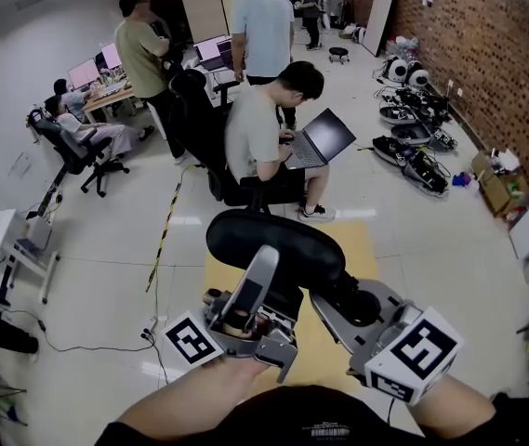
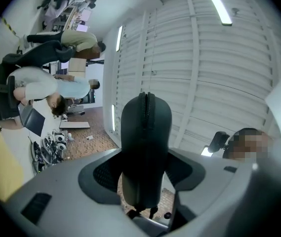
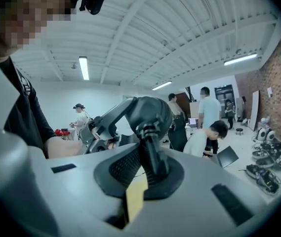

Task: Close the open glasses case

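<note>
A black zippered glasses case (image 1: 278, 242) is held up in the air in front of me. In the left gripper view it stands edge-on (image 2: 145, 132) with its zipper line facing the camera. My left gripper (image 2: 142, 177) is shut on the case, one pad on each broad side; in the head view it (image 1: 273, 266) comes in from the lower left. My right gripper (image 3: 147, 169) is shut on the case's zipper pull (image 3: 152, 142) at one end of the case (image 3: 147, 110). In the head view it (image 1: 338, 291) sits at the case's lower right.
Below lies a beige floor mat (image 1: 362, 244). A person with a laptop (image 1: 264, 128) sits just beyond it, and others stand behind at desks. Office chairs (image 1: 73, 151) stand at the left. Robot gear (image 1: 413, 137) lines the brick wall on the right.
</note>
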### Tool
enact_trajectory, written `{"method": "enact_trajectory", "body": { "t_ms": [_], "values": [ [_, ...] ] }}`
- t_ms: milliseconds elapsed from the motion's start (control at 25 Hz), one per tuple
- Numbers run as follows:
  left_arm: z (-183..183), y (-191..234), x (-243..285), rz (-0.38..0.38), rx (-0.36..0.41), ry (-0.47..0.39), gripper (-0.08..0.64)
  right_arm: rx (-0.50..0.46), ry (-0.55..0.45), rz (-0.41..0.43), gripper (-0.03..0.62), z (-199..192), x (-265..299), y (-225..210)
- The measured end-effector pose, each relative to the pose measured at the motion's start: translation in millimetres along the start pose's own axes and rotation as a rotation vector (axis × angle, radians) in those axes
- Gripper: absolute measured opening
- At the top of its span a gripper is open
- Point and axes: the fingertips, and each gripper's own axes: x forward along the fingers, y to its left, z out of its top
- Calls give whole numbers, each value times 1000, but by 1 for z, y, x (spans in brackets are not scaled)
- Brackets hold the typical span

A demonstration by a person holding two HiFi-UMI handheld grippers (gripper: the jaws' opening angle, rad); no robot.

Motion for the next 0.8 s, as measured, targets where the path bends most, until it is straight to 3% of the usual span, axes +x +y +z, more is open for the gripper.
{"method": "enact_trajectory", "body": {
  "t_ms": [320,800],
  "values": [
    [-7,0,0,-60,4,65,261,-26,32,47,-12,-14,5,9],
    [-20,26,-28,3,60,252,241,7,99,30,-12,-37,-6,-8]
  ]
}}
